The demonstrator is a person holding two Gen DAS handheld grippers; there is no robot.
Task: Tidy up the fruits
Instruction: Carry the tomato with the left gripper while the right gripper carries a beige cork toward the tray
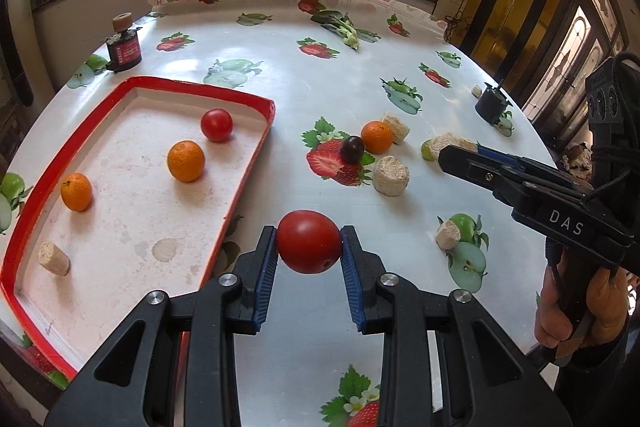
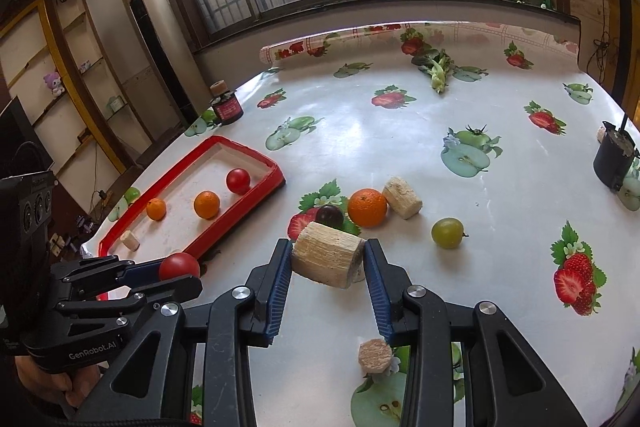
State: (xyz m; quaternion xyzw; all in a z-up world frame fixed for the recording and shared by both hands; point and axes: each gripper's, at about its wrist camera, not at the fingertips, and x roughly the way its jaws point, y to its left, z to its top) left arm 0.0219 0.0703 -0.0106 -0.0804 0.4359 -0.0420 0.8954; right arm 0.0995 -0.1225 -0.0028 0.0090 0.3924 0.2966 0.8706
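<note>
The left gripper (image 1: pixel 309 247) is clenched on a red tomato (image 1: pixel 309 241), its blue pads pressing both sides, lifted above the table (image 1: pixel 320 91) just right of the red-rimmed tray's (image 1: pixel 200 87) near end. The right gripper (image 2: pixel 327 261) grasps a pale cork-like cylinder (image 2: pixel 326 258) lying sideways between its pads, raised above the fruit-print tablecloth. Inside the tray lie a smaller tomato (image 1: pixel 216 124), two oranges (image 1: pixel 185 161) and a small cork piece (image 1: pixel 53 258). Right of the tray, on the cloth, a dark grape (image 2: pixel 329 215) touches a third orange (image 2: pixel 367 207), with another cork cylinder (image 2: pixel 402 197) against it and a green grape (image 2: pixel 447 233) farther right.
</note>
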